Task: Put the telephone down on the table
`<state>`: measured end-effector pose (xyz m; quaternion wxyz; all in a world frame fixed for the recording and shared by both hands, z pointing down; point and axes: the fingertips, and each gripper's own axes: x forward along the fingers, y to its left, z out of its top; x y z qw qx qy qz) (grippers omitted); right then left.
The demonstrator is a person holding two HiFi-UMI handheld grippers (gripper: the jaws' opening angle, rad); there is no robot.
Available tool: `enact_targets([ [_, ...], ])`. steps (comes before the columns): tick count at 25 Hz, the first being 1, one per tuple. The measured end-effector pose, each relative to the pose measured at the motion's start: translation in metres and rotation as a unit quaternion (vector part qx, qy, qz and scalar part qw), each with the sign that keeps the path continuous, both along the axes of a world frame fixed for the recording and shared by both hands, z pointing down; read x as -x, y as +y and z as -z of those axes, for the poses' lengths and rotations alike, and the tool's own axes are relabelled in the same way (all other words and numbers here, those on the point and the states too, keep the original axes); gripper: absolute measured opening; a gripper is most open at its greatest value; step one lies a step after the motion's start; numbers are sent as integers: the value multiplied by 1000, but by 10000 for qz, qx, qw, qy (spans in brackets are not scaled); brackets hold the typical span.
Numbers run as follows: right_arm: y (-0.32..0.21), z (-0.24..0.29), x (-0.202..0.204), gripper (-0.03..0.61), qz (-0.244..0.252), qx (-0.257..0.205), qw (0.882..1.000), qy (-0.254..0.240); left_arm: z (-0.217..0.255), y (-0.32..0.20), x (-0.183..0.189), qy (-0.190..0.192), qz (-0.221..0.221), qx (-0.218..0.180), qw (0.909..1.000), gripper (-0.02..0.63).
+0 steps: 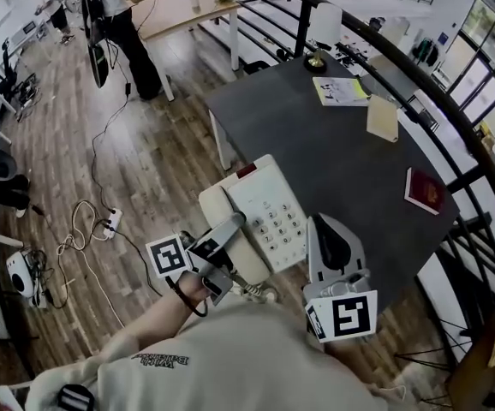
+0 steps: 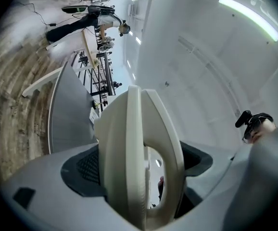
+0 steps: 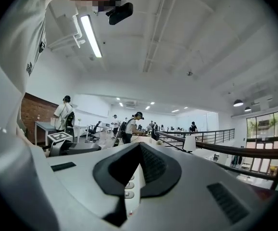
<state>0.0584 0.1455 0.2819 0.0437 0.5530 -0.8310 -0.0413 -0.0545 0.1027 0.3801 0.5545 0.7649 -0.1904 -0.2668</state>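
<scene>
A white push-button telephone [image 1: 265, 212], its handset lying along its left side, is held between both grippers over the near left edge of the dark table [image 1: 333, 144]. My left gripper [image 1: 226, 234] grips the handset side. In the left gripper view the white handset [image 2: 129, 153] fills the gap between the wide-set jaws. My right gripper [image 1: 326, 242] is closed on the phone's right edge. In the right gripper view the keypad buttons [image 3: 128, 190] show in the narrow slit between the jaws. I cannot tell whether the phone touches the table.
On the table lie a yellow leaflet [image 1: 340, 91], a beige card [image 1: 383, 118], a red booklet [image 1: 423, 190] and a brass bell [image 1: 316, 60]. A black railing [image 1: 453, 118] runs behind and to the right. Cables and a power strip [image 1: 109, 223] lie on the wooden floor at left.
</scene>
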Motion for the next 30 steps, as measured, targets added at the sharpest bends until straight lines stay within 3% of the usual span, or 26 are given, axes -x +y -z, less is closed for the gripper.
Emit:
enact_targets([
  [8,-7,-5,-3,2,17,82,9999,-151,-1,-4,-11,30,-231,65,9997,459],
  [20,-7,-3,-36,2,186,-249,9994,-143,5,-3,-48,-25,-47,-115,9999,459],
  [25,-20,-7,-56,2,207,-194,9983,-503,3,-9,-71,-159,-157,-350,9991,459],
  [30,-45,-15,-63,2,191,-196,9979,-593,-17,-30,-84,-211,-332,-241,9989,459],
])
